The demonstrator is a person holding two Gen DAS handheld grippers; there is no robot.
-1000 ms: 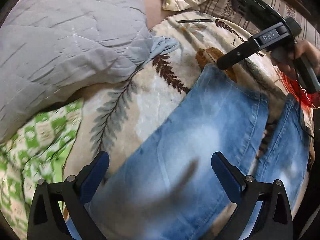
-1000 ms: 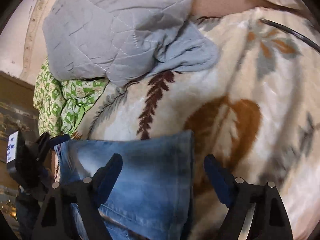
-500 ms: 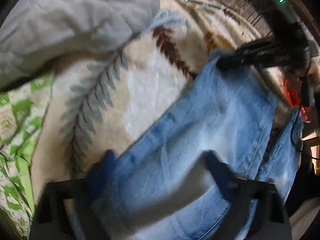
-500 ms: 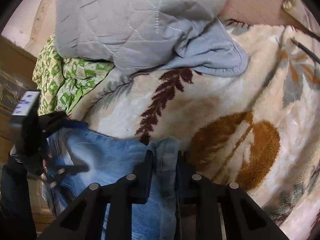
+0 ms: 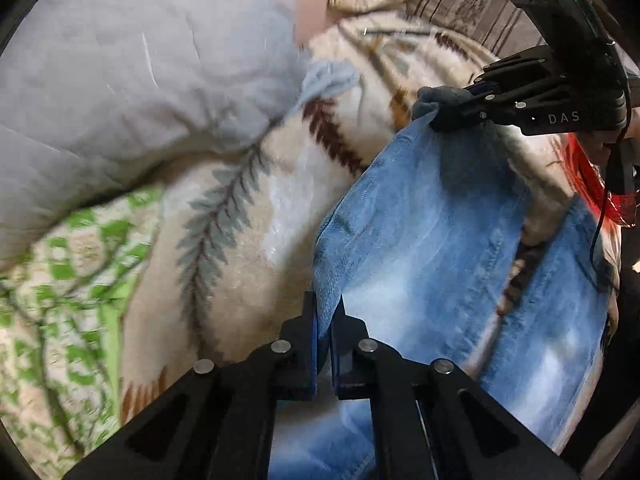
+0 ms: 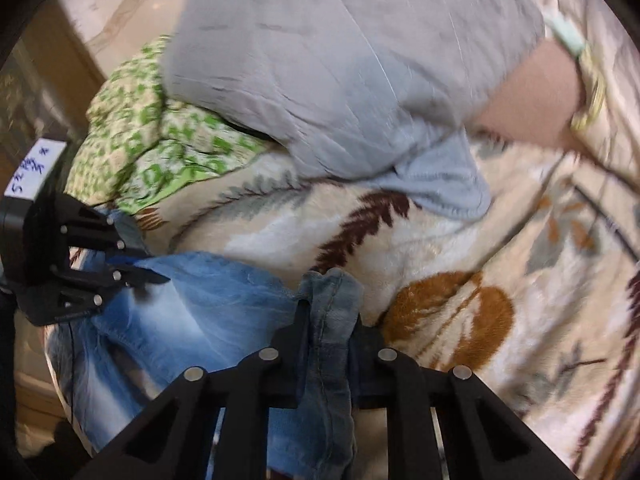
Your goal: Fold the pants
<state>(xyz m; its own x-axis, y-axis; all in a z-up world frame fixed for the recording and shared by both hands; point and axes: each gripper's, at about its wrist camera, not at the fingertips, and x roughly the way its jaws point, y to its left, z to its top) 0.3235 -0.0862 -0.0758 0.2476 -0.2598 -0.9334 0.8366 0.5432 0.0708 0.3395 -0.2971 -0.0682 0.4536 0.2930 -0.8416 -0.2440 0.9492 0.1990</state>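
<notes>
So the pants (image 5: 440, 240) are light blue jeans, pretty faded, with pale whitish patches down the legs and darker blue along the seams and hem. They're lying on a fuzzy cream blanket (image 5: 240, 272) printed with brown, grey and rust fern leaves, and the hem end of one leg is lifted off it while the rest trails back toward the lower right of the left wrist view. A gap of blanket shows between the two legs there.

Left gripper (image 5: 325, 312) has its jaws pressed nearly together on the side edge of the leg, with only a thin fold of denim between the pads. They have just been closing. Right gripper (image 6: 328, 312) is pinching the corner of the hem, and a thicker bunch of fabric sticks up between its fingers, a bit greyer where the inside of the cuff shows. Its jaws have also just been closing on the cloth. In the left wrist view you can see that same right gripper (image 5: 452, 114) gripping the far corner, so the hem edge is stretched between the two.

Behind the jeans there's a grey quilted cover (image 6: 340, 60) heaped up, and a green-and-cream patterned cloth (image 6: 152, 136) tucked beside it. Everything's a bit motion-blurred.
</notes>
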